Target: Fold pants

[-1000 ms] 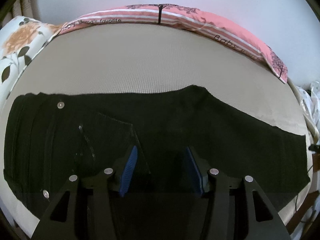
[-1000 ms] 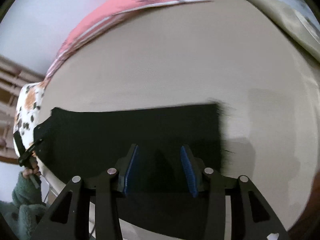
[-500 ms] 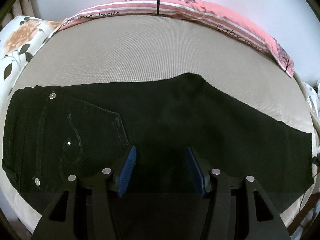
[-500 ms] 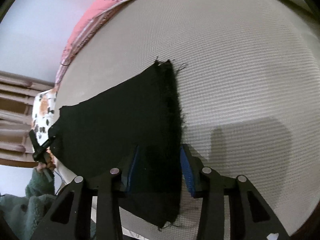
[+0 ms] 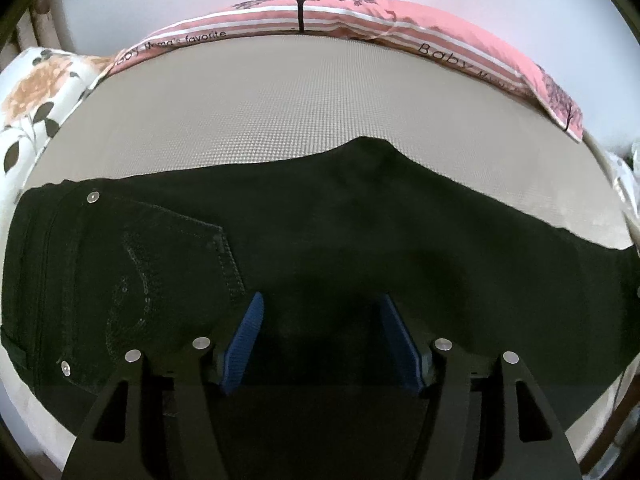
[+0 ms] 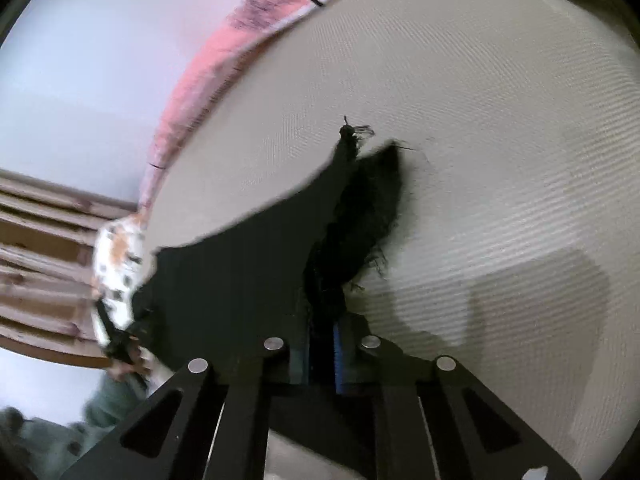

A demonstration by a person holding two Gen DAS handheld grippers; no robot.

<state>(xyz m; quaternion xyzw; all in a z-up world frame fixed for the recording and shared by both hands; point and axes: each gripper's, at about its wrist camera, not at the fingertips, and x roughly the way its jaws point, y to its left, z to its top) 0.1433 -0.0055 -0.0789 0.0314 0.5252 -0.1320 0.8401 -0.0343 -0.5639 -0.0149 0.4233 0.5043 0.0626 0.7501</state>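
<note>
Item: black jeans flat on the beige mattress, frayed hem pinched in my right gripper, my left gripper spread wide above the seat; risk: thin hem slipping free mid-fold.

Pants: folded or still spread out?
Spread: the pants lie flat lengthwise on the bed; only the hem is lifted by the right gripper.

Black denim pants lie flat lengthwise along the bed's near edge, back pocket up, frayed hem lifted.
</note>
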